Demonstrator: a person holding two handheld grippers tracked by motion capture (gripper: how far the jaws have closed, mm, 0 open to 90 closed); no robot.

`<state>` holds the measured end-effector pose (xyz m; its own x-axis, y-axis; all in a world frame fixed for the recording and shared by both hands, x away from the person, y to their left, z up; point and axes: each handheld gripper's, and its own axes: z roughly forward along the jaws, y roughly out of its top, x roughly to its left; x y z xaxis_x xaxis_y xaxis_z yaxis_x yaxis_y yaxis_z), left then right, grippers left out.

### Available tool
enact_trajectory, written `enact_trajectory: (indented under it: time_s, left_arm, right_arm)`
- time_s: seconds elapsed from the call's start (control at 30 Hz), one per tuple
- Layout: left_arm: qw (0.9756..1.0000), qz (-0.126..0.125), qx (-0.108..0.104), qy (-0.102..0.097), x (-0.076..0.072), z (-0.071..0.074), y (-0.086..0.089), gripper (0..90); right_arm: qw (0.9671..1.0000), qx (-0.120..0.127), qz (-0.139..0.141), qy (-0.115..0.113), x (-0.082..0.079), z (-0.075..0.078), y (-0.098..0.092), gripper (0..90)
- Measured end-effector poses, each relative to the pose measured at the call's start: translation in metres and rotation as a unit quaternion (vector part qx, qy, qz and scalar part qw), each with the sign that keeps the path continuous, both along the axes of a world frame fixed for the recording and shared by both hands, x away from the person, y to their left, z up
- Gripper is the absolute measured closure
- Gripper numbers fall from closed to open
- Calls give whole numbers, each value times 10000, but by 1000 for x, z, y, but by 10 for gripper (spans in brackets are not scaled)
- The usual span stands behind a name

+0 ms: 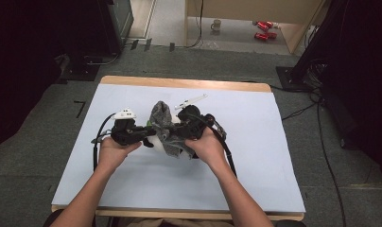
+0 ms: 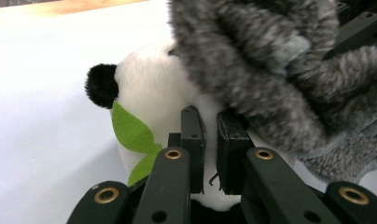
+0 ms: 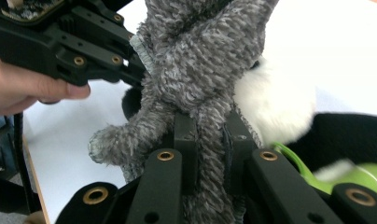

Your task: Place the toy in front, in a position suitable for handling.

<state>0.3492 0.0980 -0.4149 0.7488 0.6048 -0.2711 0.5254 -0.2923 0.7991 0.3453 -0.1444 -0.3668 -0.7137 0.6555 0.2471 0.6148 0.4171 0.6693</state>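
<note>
A panda plush (image 2: 144, 88) with a black ear (image 2: 101, 85) and a green leaf (image 2: 130, 130) lies mid-table, its white body (image 3: 275, 102) half under a grey fuzzy cloth (image 1: 163, 125). My left gripper (image 2: 211, 135) is shut, with its tips against the panda's white fur and the cloth (image 2: 270, 70) draped over its right jaw. From the right gripper view, that left gripper (image 3: 130, 70) meets the cloth's hem. My right gripper (image 3: 210, 135) is shut on a fold of the grey cloth (image 3: 200, 70). In the high view, the left gripper (image 1: 153, 128) and the right gripper (image 1: 177, 135) face each other across the toy.
A white sheet covers the wooden table (image 1: 255, 156). A small white plastic piece (image 1: 191, 100) lies behind the toy. On the floor beyond stand a mug (image 1: 216, 24) and red cans (image 1: 264, 29). Cables (image 1: 321, 142) run along the table's right side.
</note>
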Motion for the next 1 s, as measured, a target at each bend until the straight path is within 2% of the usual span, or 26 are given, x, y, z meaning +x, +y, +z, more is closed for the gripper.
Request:
enact_trajectory:
  time_s: [0.1, 0.4, 0.6, 0.63, 0.73, 0.93, 1.0]
  left_arm:
    - [10000, 20, -14, 18, 1, -1, 0, 841]
    - [10000, 36, -26, 75, 2, -1, 1, 842]
    - [10000, 25, -26, 89, 2, -2, 2, 842]
    - [10000, 25, -26, 89, 2, -2, 2, 842]
    - [10000, 22, -28, 79, 2, -1, 2, 842]
    - [10000, 19, 6, 62, 2, -1, 2, 842]
    - [10000, 23, 15, 75, 2, -2, 3, 842]
  right_arm:
    - [10000, -17, -17, 19, -1, 0, -4, 801]
    - [9996, -19, -255, 112, -2, -1, -35, 801]
    - [9982, 43, -568, 202, 2, -1, -63, 801]
    - [9982, 43, -568, 202, 2, -1, -63, 801]
    - [9972, 193, -643, 316, 5, -3, -76, 799]
    - [9962, 221, -785, 307, 7, 1, -87, 799]
    - [9954, 155, -904, 275, 8, 4, -96, 799]
